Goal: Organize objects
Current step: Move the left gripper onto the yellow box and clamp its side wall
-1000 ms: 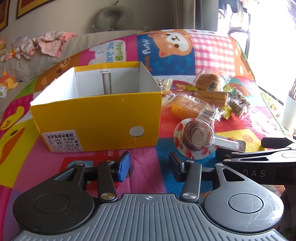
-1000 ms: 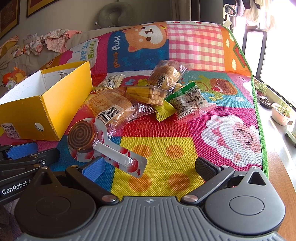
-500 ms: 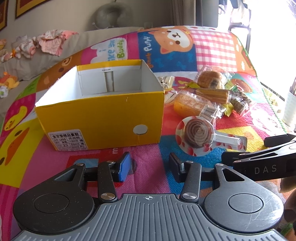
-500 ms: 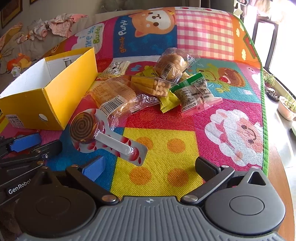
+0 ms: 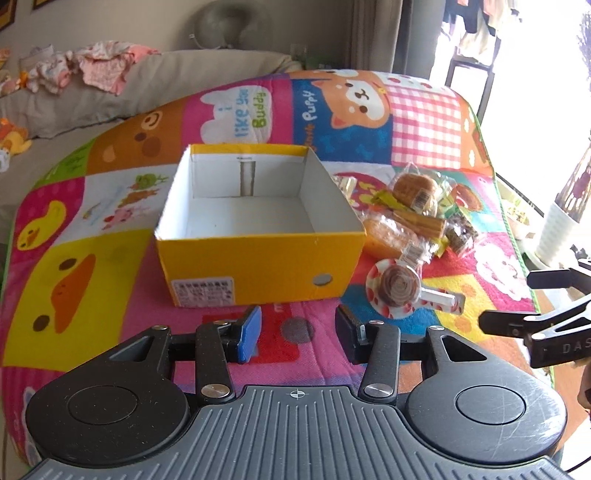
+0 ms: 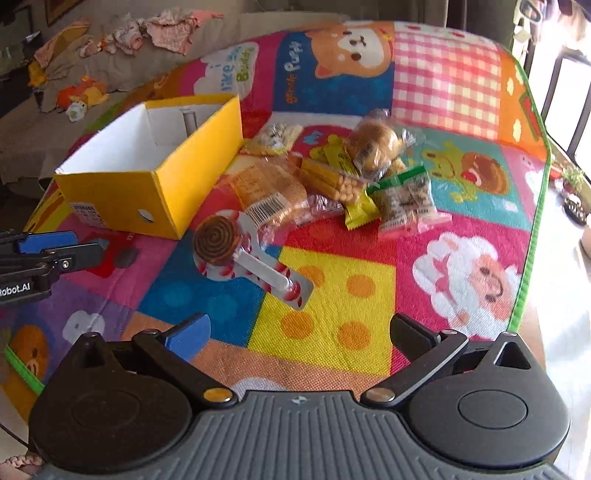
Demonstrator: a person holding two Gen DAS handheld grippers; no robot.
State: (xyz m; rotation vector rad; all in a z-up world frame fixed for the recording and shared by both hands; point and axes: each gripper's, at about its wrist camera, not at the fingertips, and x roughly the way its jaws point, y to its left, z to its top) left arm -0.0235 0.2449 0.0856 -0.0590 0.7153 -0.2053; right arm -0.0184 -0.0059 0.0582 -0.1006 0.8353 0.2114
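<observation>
The print on the yellow box's white label was too small to read. In the left wrist view the right gripper was cut off by the frame's right edge. The bun packet overlapped the biscuit-stick packet, hiding part of it. The clothes heap on the sofa was blurred.

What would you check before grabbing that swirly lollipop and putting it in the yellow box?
1. Right gripper open, nothing held: ok.
2. Left gripper open and away from the lollipop: ok.
3. Lollipop's stick end free of the snack packets: ok.
4. Lollipop lined up between the right gripper's fingers: not ok, it lies farther ahead, to the left.
5. Yellow box open, room inside: ok.
</observation>
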